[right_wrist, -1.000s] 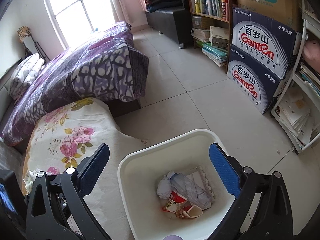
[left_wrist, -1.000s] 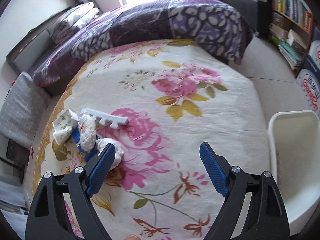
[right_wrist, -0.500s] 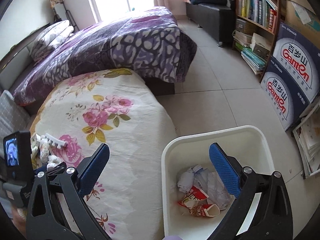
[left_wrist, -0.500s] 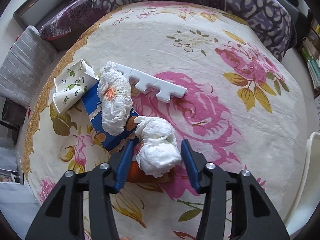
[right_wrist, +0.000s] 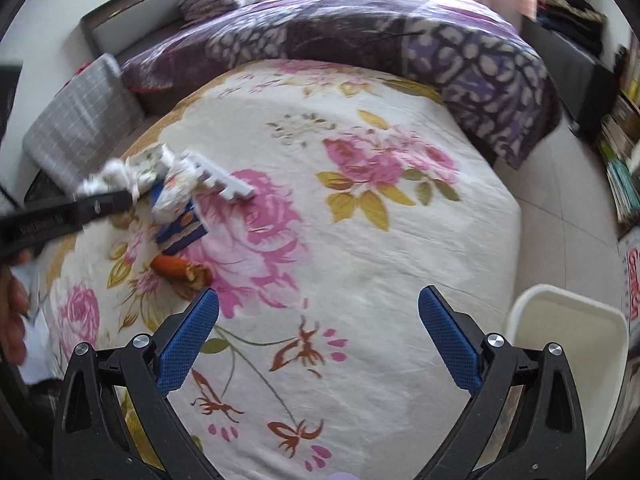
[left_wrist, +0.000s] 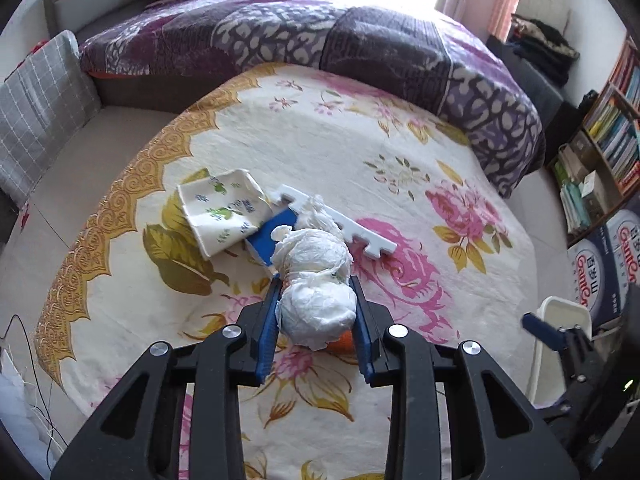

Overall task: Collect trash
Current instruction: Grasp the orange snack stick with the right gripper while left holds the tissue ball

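My left gripper (left_wrist: 316, 304) is shut on a crumpled white paper wad (left_wrist: 318, 308) and holds it just above the floral bedspread (left_wrist: 400, 160). Behind it lie a second white wad (left_wrist: 312, 250), a blue carton (left_wrist: 266, 242), a flattened patterned paper cup (left_wrist: 222, 210) and a white foam comb-shaped piece (left_wrist: 344, 226). An orange wrapper (right_wrist: 180, 268) lies on the bed. My right gripper (right_wrist: 316, 320) is open and empty above the bed, with the white trash bin (right_wrist: 568, 340) at its right. The left gripper also shows in the right wrist view (right_wrist: 104, 200), blurred.
A purple patterned quilt (left_wrist: 320, 36) covers the far half of the bed. A grey checked cushion (left_wrist: 36, 92) sits at the left. A bookshelf (left_wrist: 612, 132) and stacked cartons (left_wrist: 612, 264) stand on the right by the tiled floor.
My left gripper has closed on the white paper wad and lifted it off the bed. My right gripper has swung left from the bin toward the bed.
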`<state>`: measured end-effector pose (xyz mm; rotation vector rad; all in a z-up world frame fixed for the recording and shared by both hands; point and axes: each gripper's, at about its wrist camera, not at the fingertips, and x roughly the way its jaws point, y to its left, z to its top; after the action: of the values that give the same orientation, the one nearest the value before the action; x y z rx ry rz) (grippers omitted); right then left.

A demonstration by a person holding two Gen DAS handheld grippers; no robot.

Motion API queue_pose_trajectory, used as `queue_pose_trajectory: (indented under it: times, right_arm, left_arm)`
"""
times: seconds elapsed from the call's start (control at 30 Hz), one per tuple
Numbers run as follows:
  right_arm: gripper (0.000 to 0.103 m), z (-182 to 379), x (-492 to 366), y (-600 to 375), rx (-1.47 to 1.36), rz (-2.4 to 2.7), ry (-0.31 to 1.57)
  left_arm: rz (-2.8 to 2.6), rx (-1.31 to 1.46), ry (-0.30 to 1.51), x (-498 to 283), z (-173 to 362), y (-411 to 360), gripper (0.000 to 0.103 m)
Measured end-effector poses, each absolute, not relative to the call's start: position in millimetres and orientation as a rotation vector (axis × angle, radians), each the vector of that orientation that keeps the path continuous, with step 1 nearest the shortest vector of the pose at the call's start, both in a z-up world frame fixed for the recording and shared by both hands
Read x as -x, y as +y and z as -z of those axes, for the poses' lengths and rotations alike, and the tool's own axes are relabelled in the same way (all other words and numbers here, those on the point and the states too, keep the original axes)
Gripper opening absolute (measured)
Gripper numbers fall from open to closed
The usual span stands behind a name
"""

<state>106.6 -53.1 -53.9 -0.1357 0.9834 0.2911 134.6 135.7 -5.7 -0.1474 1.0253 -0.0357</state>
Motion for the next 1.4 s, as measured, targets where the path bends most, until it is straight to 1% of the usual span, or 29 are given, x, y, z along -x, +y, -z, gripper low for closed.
queue_pose_trajectory:
  times: [0.17,0.23,0.5,0.67,0.87,0.93,0.97,1.13,1.4]
  right_arm:
    - [0.094,71,-102,8,0.369,-0.441,0.959]
    - [0.088,78,-105,24,0.419,-0.473,0.968]
    - [0.076,98,-126,49,0.436,-0.522,1.017]
    - [0.051,102,-133,49,0.389,-0.541,1.031]
    - [0.037,98,-131,51,0.354,-0.532,1.025]
    - [0.027,93,-129,51,0.334,-0.528,1.017]
    - [0.025,90,-129,50,0.323,-0.522,1.012]
    - [0.022,70,-120,46,0.279,-0.500,0.960]
    - [0.022,28,-111,32,0.178,-0.431,0.842]
  left_arm:
    - [0.005,0.226,0.967,-126,-18,173,0.032]
    - [0.001,0.249,0.954,-125,-23,183,0.032]
    - [0.019,0.264,0.951,-123,-27,189,0.032]
    - [0.011,0.279,0.959,-123,-22,197,0.032]
    - [-0.009,0.296,0.963,-123,-18,203,0.032]
    - [-0.015,0.297,0.957,-123,-19,204,0.032]
    - [-0.019,0.296,0.953,-122,-19,203,0.032]
    - [-0.024,0.286,0.929,-121,-23,200,0.032]
    - [-0.050,0.249,0.853,-117,-34,190,0.032]
